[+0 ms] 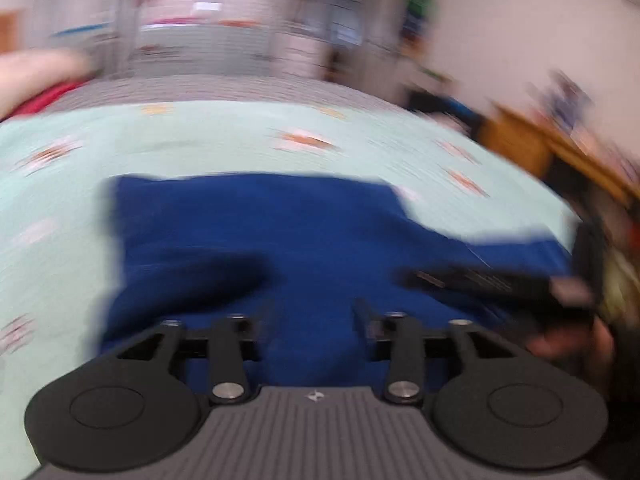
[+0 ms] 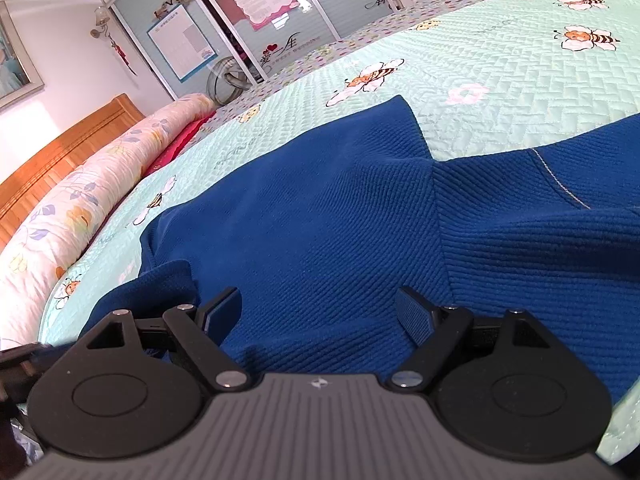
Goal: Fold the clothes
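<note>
Two claws, both spread, empty: left claw (image 1: 312, 312), right claw (image 2: 320, 304). Blue ribbed knit garment (image 2: 340, 216) lies on mint quilted bee-print bedspread (image 2: 520, 80). Left view blurred; only right view shows wooden headboard (image 2: 60, 152), floral bolster (image 2: 80, 192).

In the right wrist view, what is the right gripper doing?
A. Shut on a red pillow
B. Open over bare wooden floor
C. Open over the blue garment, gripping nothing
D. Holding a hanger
C: the right gripper has its fingers spread wide apart with only the blue garment lying flat beneath them on the bedspread, nothing pinched between.
</note>
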The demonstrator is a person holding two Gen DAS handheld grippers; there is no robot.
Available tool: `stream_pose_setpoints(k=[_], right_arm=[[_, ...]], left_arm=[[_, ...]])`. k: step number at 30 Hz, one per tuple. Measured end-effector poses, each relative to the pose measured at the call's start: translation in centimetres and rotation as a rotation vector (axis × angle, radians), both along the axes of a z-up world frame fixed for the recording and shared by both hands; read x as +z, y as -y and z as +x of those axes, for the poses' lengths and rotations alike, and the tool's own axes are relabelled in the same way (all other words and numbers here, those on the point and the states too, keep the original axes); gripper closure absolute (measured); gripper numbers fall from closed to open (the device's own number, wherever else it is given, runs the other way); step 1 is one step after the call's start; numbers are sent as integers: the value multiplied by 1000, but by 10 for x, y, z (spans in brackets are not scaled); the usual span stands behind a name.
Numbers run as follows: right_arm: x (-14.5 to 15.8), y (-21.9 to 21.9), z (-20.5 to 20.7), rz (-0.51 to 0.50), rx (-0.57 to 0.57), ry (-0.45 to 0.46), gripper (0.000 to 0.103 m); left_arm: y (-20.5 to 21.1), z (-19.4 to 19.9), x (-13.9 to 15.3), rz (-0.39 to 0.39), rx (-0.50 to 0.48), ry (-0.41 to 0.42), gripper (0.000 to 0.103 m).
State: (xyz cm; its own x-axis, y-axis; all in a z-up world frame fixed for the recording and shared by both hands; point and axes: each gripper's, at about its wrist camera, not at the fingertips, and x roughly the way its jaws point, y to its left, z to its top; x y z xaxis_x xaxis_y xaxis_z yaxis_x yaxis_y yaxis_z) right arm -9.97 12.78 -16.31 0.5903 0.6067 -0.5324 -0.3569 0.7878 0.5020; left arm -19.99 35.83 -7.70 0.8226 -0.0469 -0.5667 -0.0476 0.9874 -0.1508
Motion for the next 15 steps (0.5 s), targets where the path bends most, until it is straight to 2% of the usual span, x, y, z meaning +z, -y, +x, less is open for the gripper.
stream_pose_setpoints(k=[6, 8, 9, 12, 13, 15], right_arm=[[0, 0, 0, -4, 5, 4, 19], [-1, 1, 1, -4, 6, 5, 19], [-1, 1, 1, -4, 7, 6, 19], [-1, 1, -1, -16, 11, 17, 19], [-1, 0, -1, -22, 10, 22, 19], [-1, -3, -3, -39, 12, 34, 19]], left_arm=[[-95, -6, -2, 3, 306, -35, 46], [-103, 4, -18, 10, 288, -103, 47], [-102, 6, -23, -5, 267, -110, 47], [-93, 1, -31, -32, 210, -87, 51], [-91, -1, -34, -40, 190, -79, 59], [-81, -2, -33, 15, 186, -73, 61]])
